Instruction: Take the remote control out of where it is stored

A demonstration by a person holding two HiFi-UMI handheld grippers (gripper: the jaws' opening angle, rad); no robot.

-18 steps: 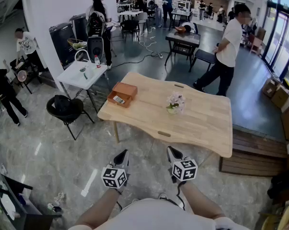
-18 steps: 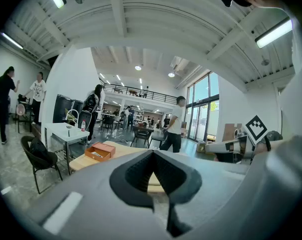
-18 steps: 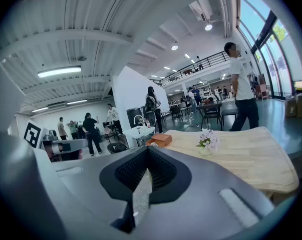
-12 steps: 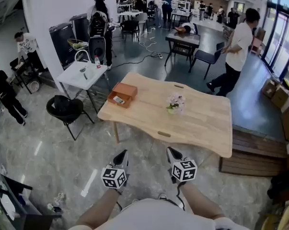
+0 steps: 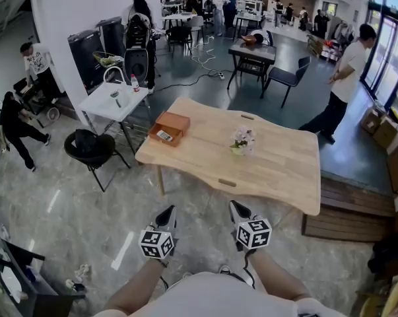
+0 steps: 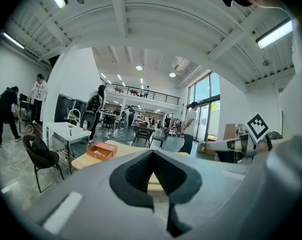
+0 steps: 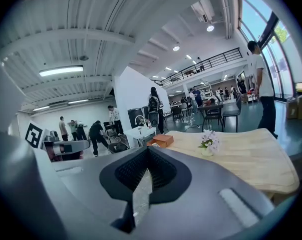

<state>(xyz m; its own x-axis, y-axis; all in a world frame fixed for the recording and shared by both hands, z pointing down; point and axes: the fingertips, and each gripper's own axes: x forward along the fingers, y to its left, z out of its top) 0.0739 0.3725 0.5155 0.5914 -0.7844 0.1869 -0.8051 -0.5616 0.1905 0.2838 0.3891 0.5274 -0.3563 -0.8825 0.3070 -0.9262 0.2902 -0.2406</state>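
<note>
An orange box (image 5: 169, 128) lies on the far left corner of the wooden table (image 5: 278, 170), its tray open with a small pale item inside. I cannot tell whether that item is the remote control. The box also shows in the left gripper view (image 6: 102, 150) and the right gripper view (image 7: 162, 140). My left gripper (image 5: 167, 212) and right gripper (image 5: 237, 207) hang side by side near my body, short of the table's near edge. Both are shut with nothing between the jaws, as the left gripper (image 6: 152, 152) and right gripper (image 7: 148, 149) show in their own views.
A small vase of pale flowers (image 5: 241, 140) stands mid-table. A black chair (image 5: 90, 152) and a white side table (image 5: 113, 102) stand left of the table. A low wooden platform (image 5: 354, 210) lies to the right. A person in white (image 5: 347, 71) walks beyond the table.
The person in white has walked away to the right behind the table. A person at far left has bent over. Both grippers stay where they were.
</note>
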